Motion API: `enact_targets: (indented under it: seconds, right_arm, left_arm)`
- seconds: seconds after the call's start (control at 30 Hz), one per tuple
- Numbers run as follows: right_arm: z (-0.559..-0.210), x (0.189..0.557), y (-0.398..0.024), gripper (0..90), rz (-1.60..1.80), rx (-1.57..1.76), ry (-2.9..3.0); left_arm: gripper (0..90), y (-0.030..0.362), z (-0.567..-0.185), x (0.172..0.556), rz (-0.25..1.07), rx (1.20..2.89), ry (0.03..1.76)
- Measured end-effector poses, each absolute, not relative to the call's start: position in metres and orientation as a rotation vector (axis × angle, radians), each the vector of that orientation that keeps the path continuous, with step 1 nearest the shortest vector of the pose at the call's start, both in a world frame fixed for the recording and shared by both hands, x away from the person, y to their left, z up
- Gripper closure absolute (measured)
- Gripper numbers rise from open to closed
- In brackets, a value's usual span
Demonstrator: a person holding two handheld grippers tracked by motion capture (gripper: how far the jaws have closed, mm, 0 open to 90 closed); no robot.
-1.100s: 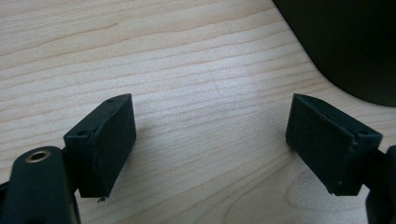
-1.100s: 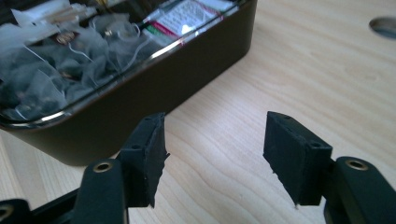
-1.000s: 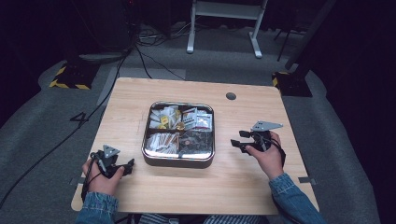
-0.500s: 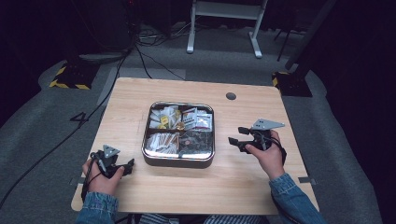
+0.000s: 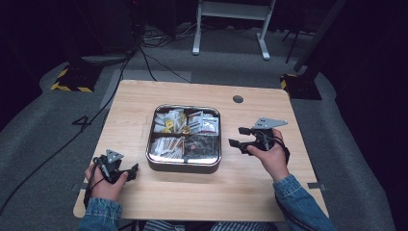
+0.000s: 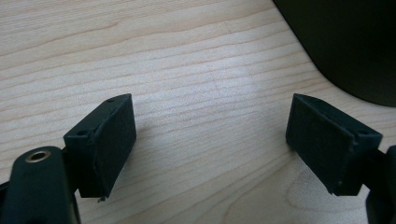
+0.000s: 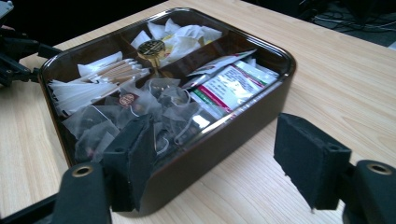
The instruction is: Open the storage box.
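Facing the tray [image 7: 261, 100], right hand-held gripper [image 7: 215, 154] jaws just opening, empty, teabags [image 7: 140, 107] visible close up.

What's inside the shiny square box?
The compartmented tin holds clear tea bags, printed sachets, white paper packets and a gold-foil piece. Whatever lies beneath these piles is covered.

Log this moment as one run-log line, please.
right claw: open, jaws just widened, nothing between, beside tin | left claw: open, low over table | tin: four compartments, sachets inside
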State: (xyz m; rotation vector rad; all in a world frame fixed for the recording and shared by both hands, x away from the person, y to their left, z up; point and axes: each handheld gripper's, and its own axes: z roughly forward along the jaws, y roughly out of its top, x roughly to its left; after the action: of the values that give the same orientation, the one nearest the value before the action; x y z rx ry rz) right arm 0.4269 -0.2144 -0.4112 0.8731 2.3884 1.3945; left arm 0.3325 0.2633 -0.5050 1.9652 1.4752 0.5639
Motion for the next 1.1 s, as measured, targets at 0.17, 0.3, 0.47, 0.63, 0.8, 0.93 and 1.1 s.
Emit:
enact_targets:
  seconds: [0.17,0.3,0.47,0.63,0.8,0.93,1.1]
  right_arm:
    - [-0.406,0.43,-0.197,27.9,1.405,0.836,2.414]
    - [-0.399,0.436,-0.184,26.4,1.414,0.81,2.425]
    - [-0.395,0.443,-0.17,25.7,1.386,0.784,2.461]
    - [-0.396,0.449,-0.156,24.9,1.355,0.737,2.503]
    - [-0.393,0.457,-0.141,22.3,1.342,0.717,2.511]
    - [-0.389,0.462,-0.129,29.3,1.307,0.712,2.557]
    - [-0.389,0.468,-0.111,30.3,1.299,0.678,2.579]
  left_arm:
    - [16.2,0.263,-0.505,0.333,0.563,1.962,1.475]
    - [15.8,0.262,-0.505,0.334,0.557,1.961,1.473]
    - [15.8,0.262,-0.505,0.335,0.56,1.965,1.472]
    - [15.8,0.262,-0.505,0.335,0.56,1.966,1.472]
    - [15.8,0.262,-0.505,0.335,0.56,1.966,1.472]
    - [15.8,0.262,-0.505,0.335,0.56,1.966,1.472]
    - [15.8,0.262,-0.505,0.335,0.559,1.966,1.472]
